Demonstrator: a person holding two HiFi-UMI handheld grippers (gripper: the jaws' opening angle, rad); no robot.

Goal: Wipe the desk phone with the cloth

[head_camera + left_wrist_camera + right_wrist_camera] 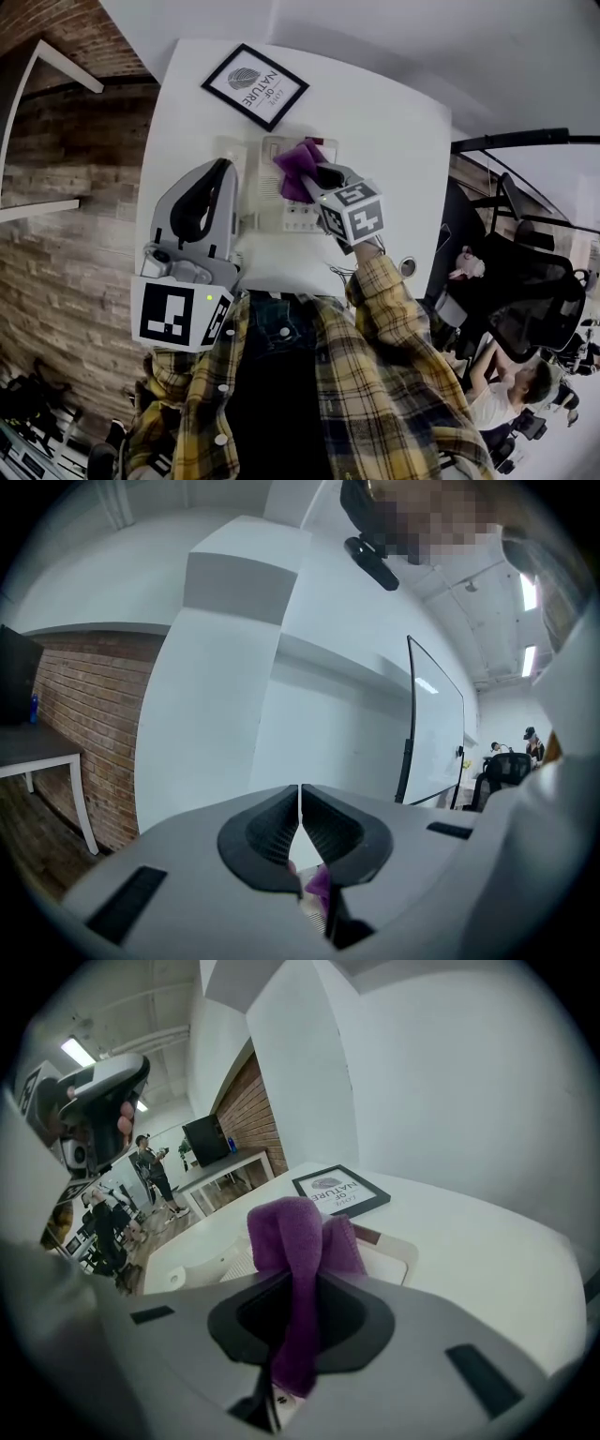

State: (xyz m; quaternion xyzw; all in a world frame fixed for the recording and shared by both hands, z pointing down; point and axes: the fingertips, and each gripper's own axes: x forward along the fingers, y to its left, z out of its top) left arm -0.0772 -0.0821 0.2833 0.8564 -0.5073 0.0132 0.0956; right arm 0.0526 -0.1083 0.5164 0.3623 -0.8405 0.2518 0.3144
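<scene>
**Desk phone and cloth on white bench: state at time of record**

Item 1. Right tongs (pixel 315 178) (pixel 298 1309): clamped on a purple cloth (pixel 298 167) (pixel 292 1241). The cloth ran down between the two jaws, and its free end stood bunched above them. In the head view the tongs sat at centre frame, reaching toward the top of the frame.

Item 2. Cloth: held over the upper part of the desk phone (pixel 302 221) (pixel 398 1252). No view showed whether it touched the phone.

Item 3. Desk phone: white, lying flat on the white bench (pixel 394 131) (pixel 478 1232), at centre of the head view.

Item 4. Left tongs (pixel 222 170) (pixel 300 810): jaws together, tips meeting, nothing between them. They were at lower left of the head view, just left of the phone, and their own view faced a white wall.

Item 5. Framed print (pixel 255 85) (pixel 340 1191): black frame, flat on the bench, above the phone in the head view.

Item 6. Plaid sleeve (pixel 394 309): behind the right tongs, lower right of centre.
</scene>
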